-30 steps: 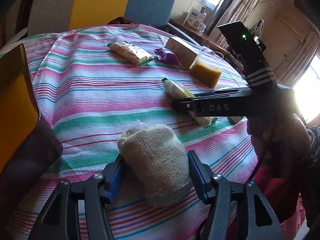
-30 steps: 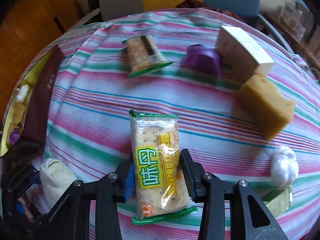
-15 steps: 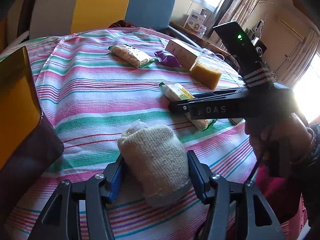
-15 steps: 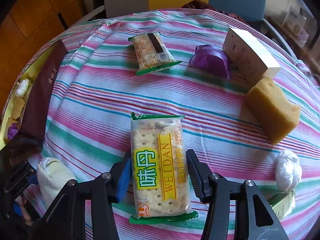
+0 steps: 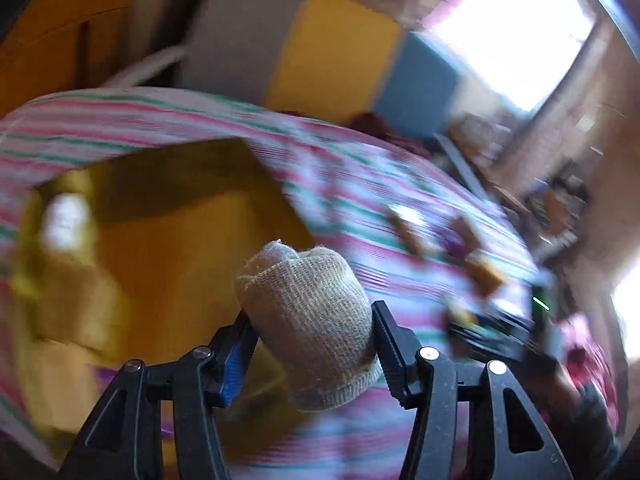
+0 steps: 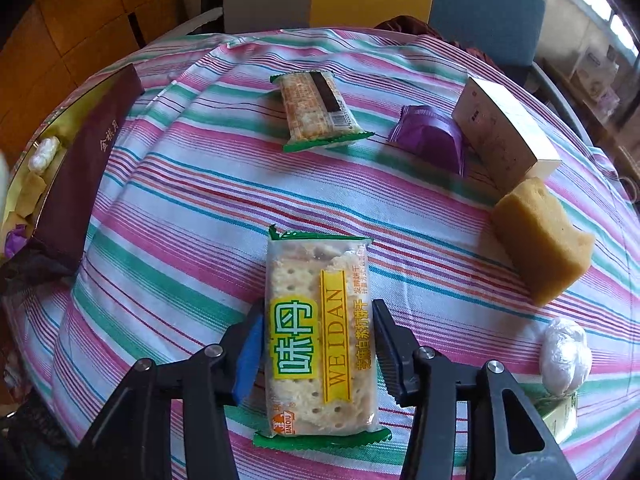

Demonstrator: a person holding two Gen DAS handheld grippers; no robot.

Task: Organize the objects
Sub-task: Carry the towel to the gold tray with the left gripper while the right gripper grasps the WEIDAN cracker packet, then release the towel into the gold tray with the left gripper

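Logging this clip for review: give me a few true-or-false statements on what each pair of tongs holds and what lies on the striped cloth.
1. The left tongs grip a rolled beige sock. True.
2. The right tongs are empty. False: they clamp a Weidan cracker pack.
3. A purple packet lies beside the white box. True.
4. The yellow sponge sits in the maroon box. False: it rests on the cloth.

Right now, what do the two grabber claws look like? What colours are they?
Both are black plastic claws. The left gripper and right gripper each have two angled fingers with triangle holes, shiny silver bolts and ridged pads. One pad on each has a bright blue strip. No cables or sleeves show.
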